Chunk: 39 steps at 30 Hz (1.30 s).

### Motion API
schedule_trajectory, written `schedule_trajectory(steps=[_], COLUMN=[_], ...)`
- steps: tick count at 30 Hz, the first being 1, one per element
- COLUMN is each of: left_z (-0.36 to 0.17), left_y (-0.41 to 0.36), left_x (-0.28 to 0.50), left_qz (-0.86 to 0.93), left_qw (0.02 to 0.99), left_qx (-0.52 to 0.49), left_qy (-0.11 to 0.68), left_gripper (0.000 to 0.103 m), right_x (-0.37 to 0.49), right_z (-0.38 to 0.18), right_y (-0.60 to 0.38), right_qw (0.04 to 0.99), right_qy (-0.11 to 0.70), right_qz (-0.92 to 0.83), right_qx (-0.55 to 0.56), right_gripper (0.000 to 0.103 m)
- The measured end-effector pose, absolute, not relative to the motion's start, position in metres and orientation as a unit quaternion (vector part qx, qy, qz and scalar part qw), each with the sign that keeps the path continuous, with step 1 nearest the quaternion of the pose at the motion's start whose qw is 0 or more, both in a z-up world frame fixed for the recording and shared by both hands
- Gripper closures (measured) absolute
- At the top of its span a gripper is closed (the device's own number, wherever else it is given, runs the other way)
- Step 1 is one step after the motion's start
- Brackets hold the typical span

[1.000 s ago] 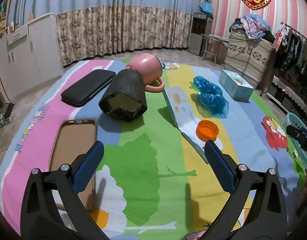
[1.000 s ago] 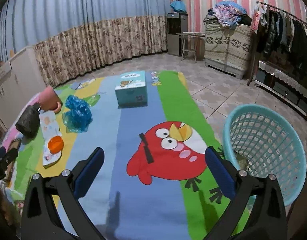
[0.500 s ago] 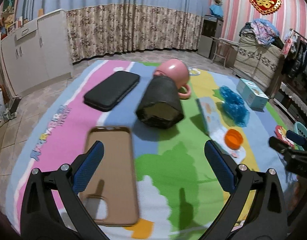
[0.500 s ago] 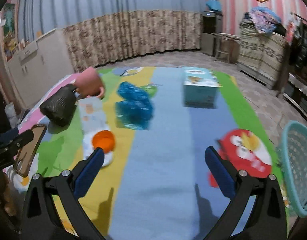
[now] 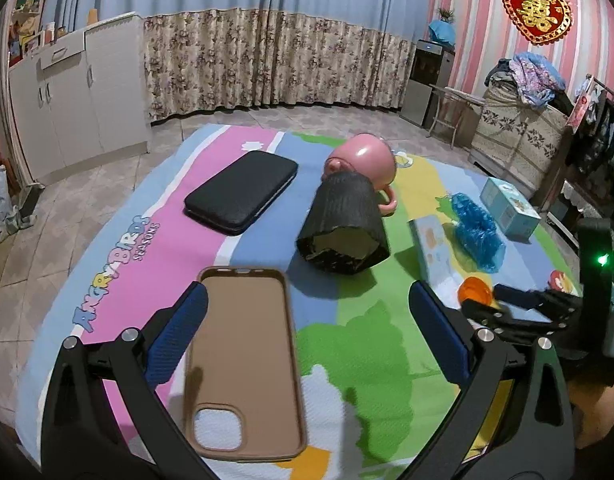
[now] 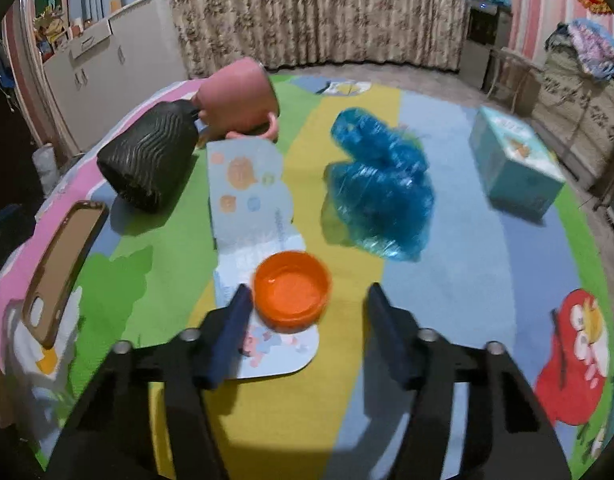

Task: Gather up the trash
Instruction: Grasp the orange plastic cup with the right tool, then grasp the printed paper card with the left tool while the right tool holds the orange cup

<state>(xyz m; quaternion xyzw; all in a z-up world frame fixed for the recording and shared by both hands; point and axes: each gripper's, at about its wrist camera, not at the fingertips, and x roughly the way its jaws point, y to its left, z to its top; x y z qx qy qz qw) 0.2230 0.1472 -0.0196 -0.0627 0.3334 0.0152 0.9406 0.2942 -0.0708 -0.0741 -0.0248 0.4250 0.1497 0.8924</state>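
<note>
Right claw: right claw (image 6: 307, 312) is half spread and has just been narrowing; the orange cap (image 6: 292, 290) sits between its tips, near the left tip, and neither pad presses on it yet.
Left claw: left claw (image 5: 307, 336) is spread wide over the brown phone case (image 5: 243, 364), pinching nothing.
Where the trash is: the cap rests open side up on a flattened paper packet (image 6: 249, 196) on the play mat (image 6: 459, 280); the crumpled blue plastic bag (image 6: 381, 184) lies just beyond it, apart from it.
Step in hand: to my eye, the right claw is about to pinch the cap.
Risk, off-centre grip: the cap lies toward the left tip, so the left pad may meet it first and shove it sideways.
Risk, slippery cap: the low round wall gives little to bite on; a pinch high on the rim could make it pop out or tip over.
Risk, packet: a tip coming in low may catch the packet and drag or lift it along with the cap.
Risk, blur: the right wrist view is smeared, so I cannot tell the height of the tips above the mat; closing too high would miss the cap.
Risk, neighbours: the pink mug (image 6: 239, 96) and black cup (image 6: 151, 160) lie tipped over nearby, but stand clear of this grab.
</note>
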Motion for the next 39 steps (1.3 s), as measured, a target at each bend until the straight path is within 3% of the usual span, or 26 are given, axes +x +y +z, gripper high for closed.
schedule_trajectory(steps=[1,13,24,32,39], left_z=[-0.019,-0.018,-0.045,-0.069,-0.077], left_y=[0.144,0.075,0.014,0.0,-0.003], left_x=[0.223,0.244,0.287,0.32,0.346], left_qz=[0.015,-0.027,-0.003,0.019,0.053], left_qw=[0.941,0.936,0.917,0.893,0.887], left_qx=[-0.061,-0.057,-0.04,-0.027,-0.019], left_qy=[0.332,0.347,0.397,0.449,0.459], left_gripper=[0.006,0.006,0.007,0.028,0.029], right_x=[0.293,0.242,0.229,0.228,0.23], right_z=[-0.073,-0.04,-0.034,-0.036,-0.032], right_y=[-0.073,-0.161,-0.245,-0.27,-0.285], right_qw=[0.893,0.919,0.926,0.927,0.928], right_qy=[0.422,0.386,0.372,0.367,0.356], right_qz=[0.156,0.079,0.033,0.025,0.021], right_qx=[-0.016,-0.031,0.047,0.077,0.102], right_gripper=[0.063,0.064,0.064,0.064,0.063])
